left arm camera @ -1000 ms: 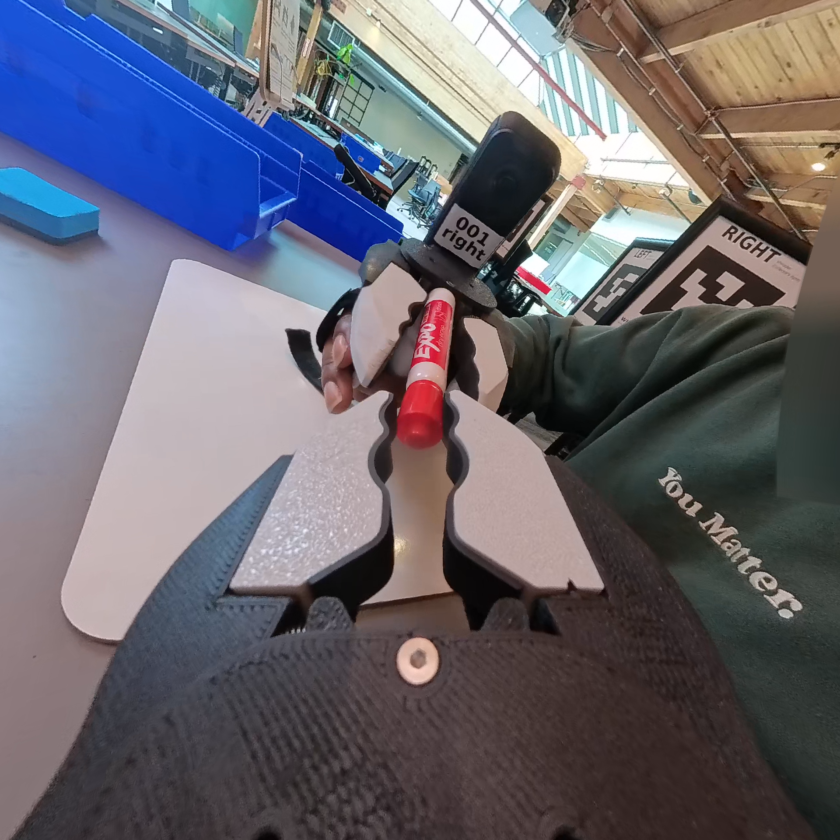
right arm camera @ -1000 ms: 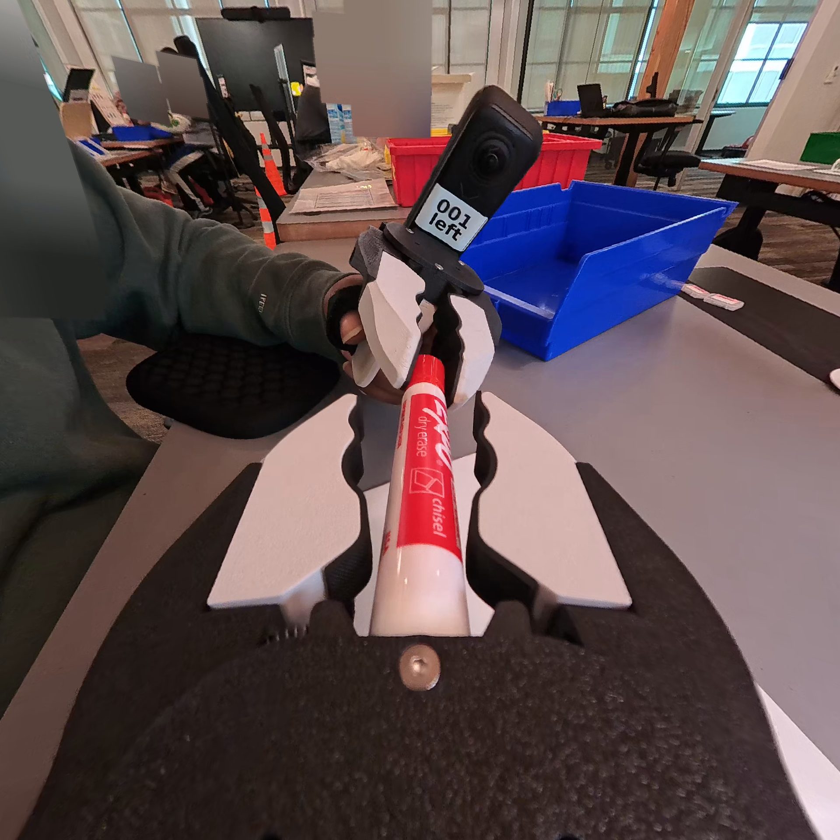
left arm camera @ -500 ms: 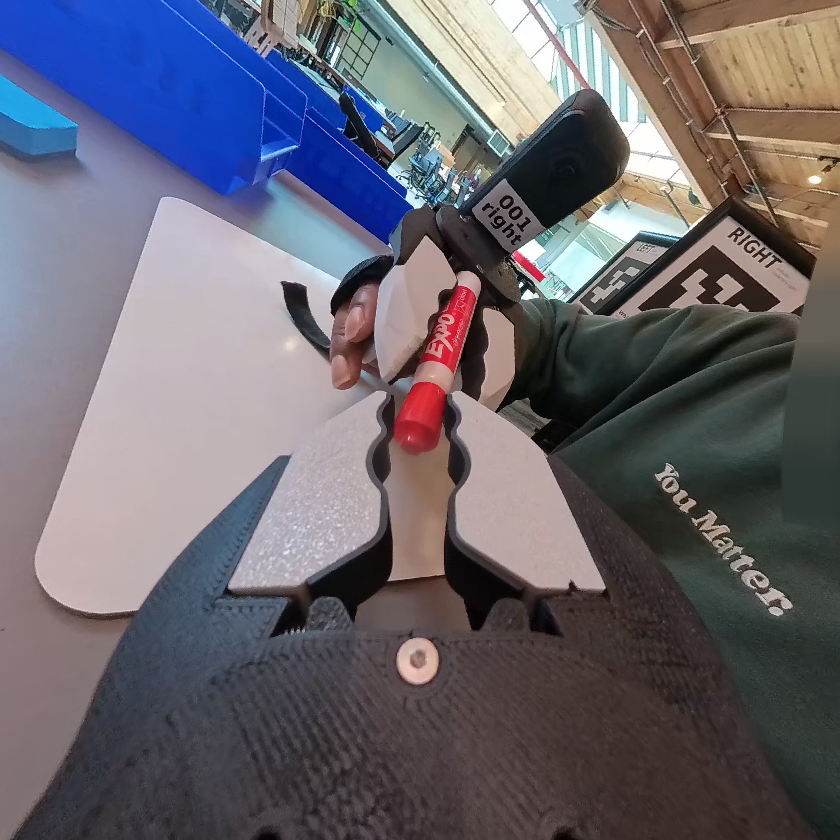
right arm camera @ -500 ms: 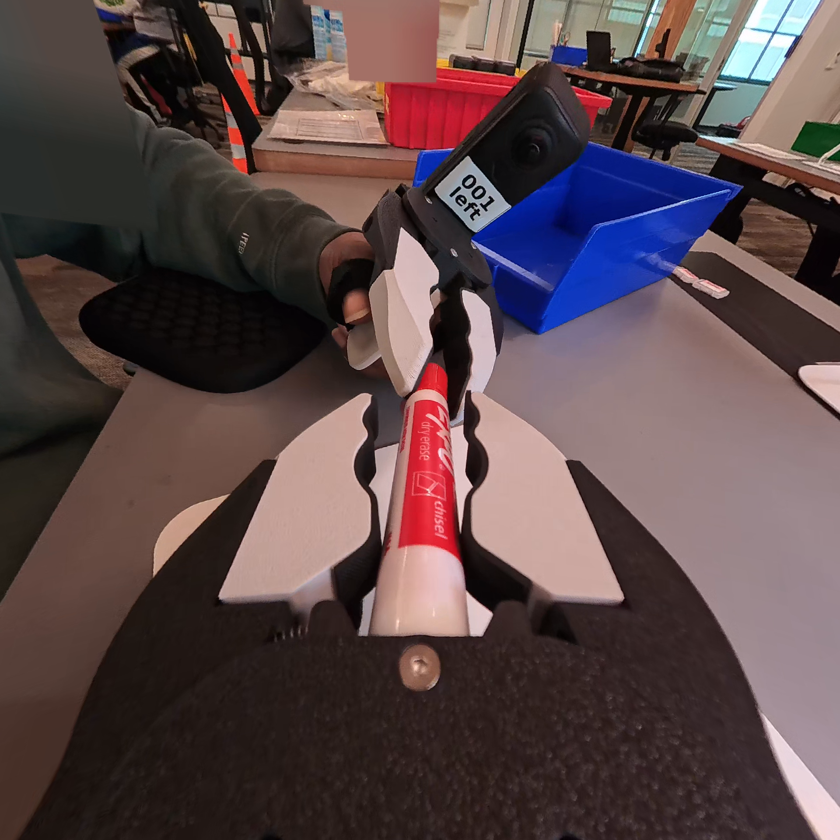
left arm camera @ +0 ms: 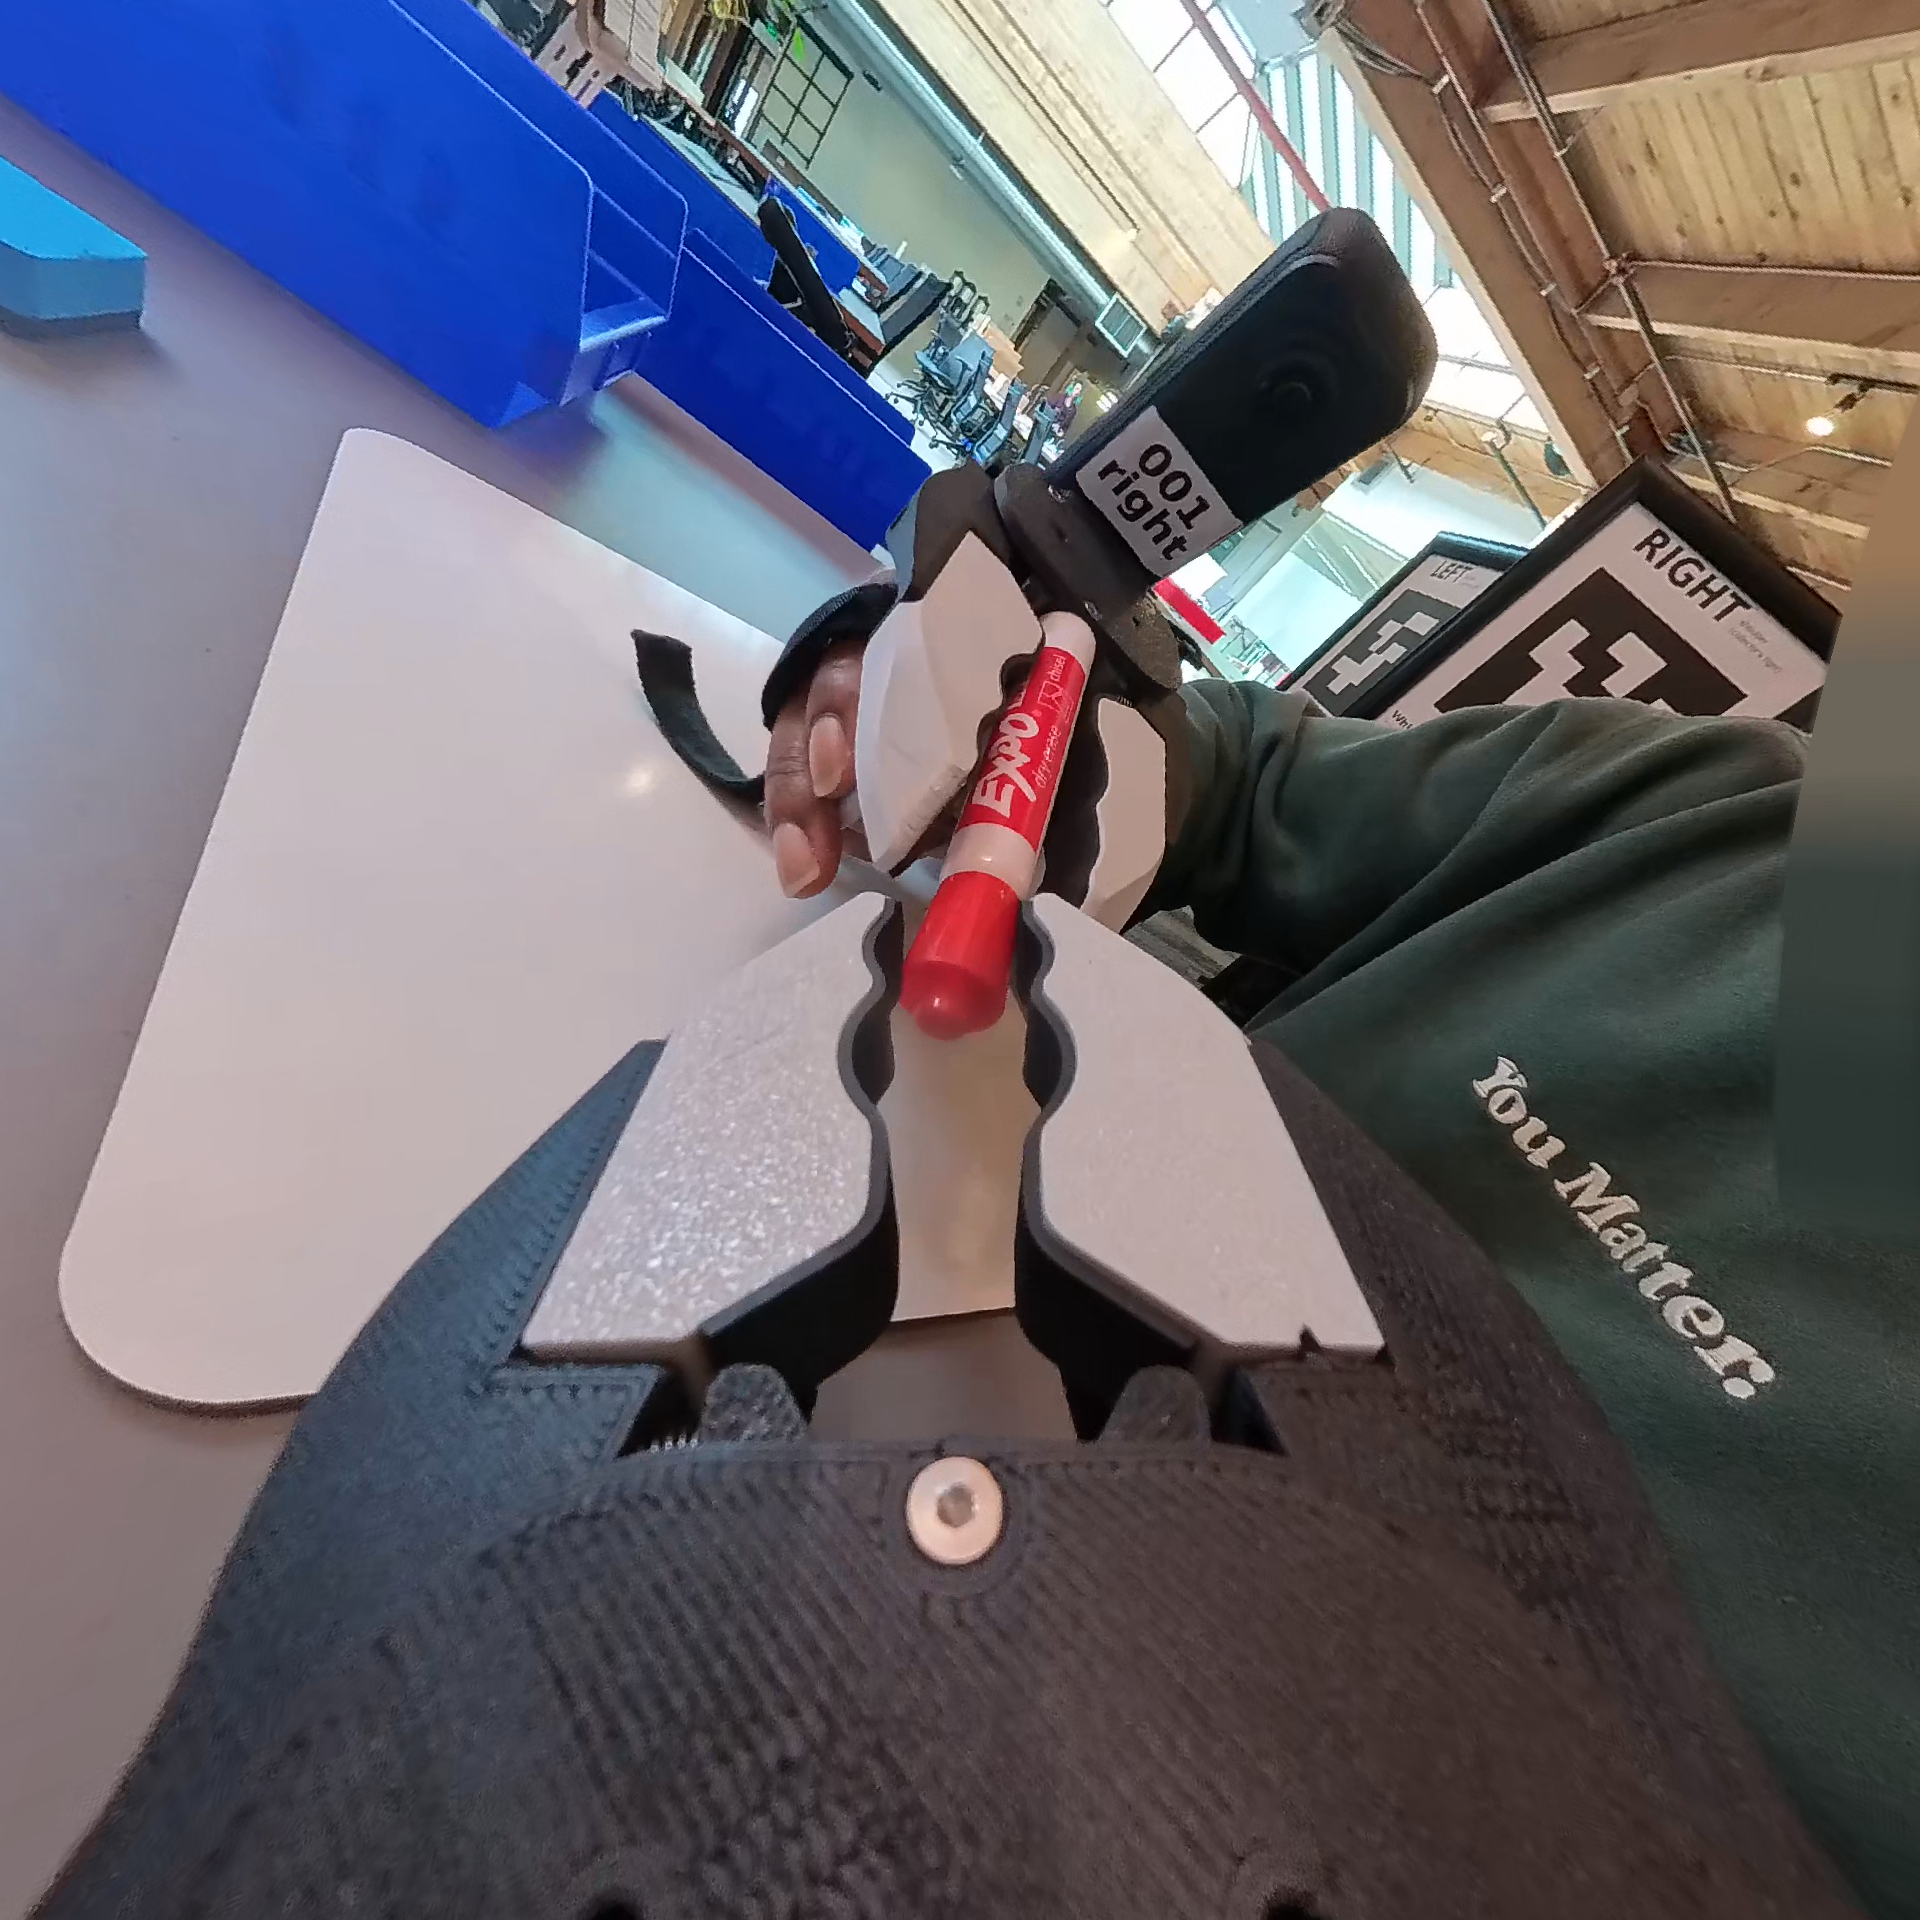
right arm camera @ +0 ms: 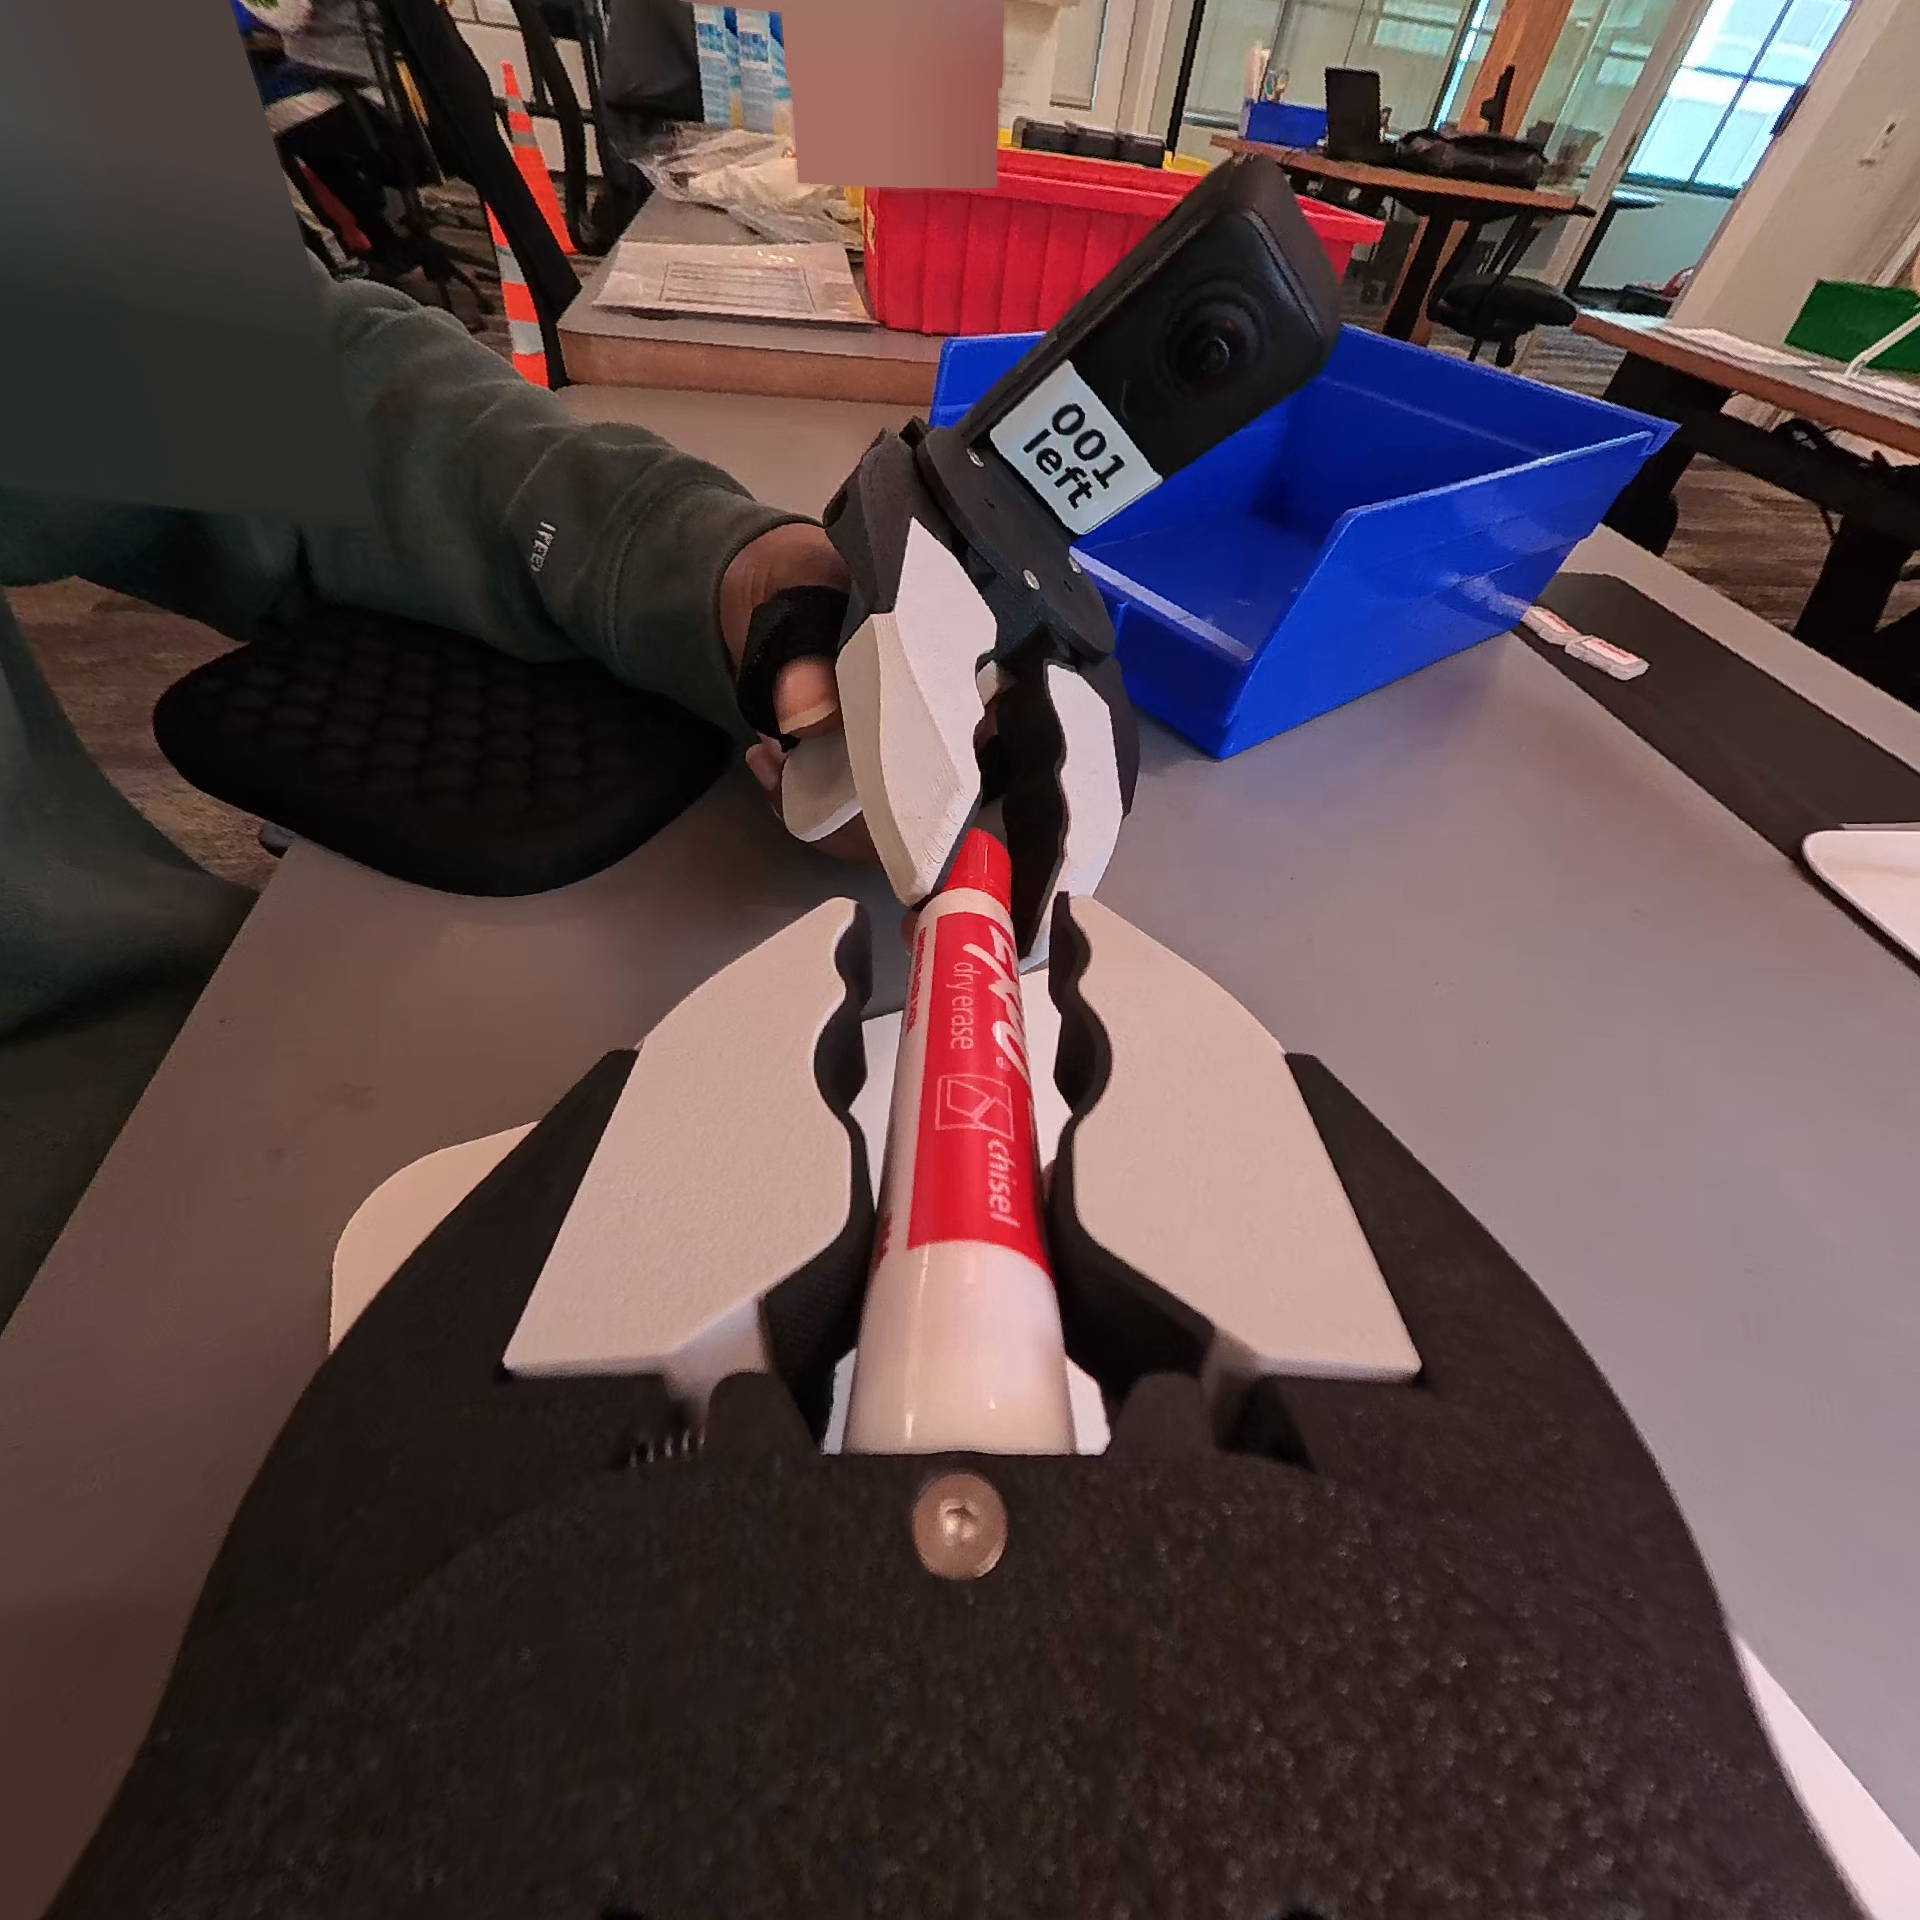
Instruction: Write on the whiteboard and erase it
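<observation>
Red-capped marker (right arm camera: pixel 961 1164) gripped lengthwise by right gripper (right arm camera: pixel 956 935); cap toward left gripper (left arm camera: pixel 951 935), parted.

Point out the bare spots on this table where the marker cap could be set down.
Bare grey table lies between the blue plastic bin and the right gripper. The flat white whiteboard is bare left of the hand. Crowded: the middle, where the left gripper meets the red-capped marker.
</observation>
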